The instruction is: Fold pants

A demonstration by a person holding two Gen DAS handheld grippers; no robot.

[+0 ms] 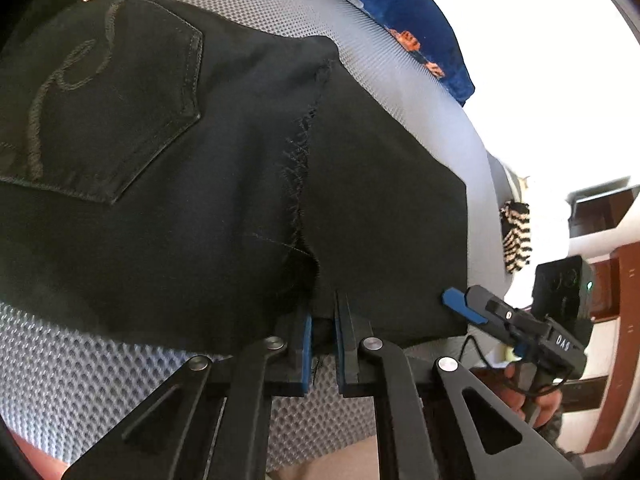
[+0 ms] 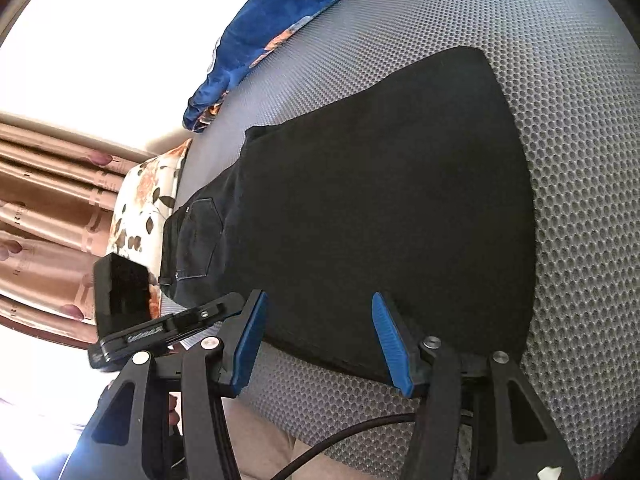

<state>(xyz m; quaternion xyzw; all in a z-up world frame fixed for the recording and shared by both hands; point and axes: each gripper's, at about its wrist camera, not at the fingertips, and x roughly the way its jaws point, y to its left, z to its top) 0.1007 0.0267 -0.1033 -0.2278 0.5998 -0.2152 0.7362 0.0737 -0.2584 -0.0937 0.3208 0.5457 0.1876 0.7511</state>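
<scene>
Denim pants [image 1: 224, 184], black and stitched, lie flat on honeycomb-textured mat [image 2: 580, 160].

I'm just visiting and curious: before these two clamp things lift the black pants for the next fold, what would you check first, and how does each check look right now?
1. Left hand-held gripper shut on the near edge of the pants: ok, the cloth sits between its closed fingers.
2. Right hand-held gripper gripping the same edge: not ok, its jaws stand open with the cloth edge between them, not pinched.
3. Pants lying flat on the grey mesh mat: ok, no big wrinkles seen.
4. Pants clear of the blue floral blanket: ok, mat shows between them.
5. How many cloth layers the left hand-held gripper caught: cannot tell.
</scene>
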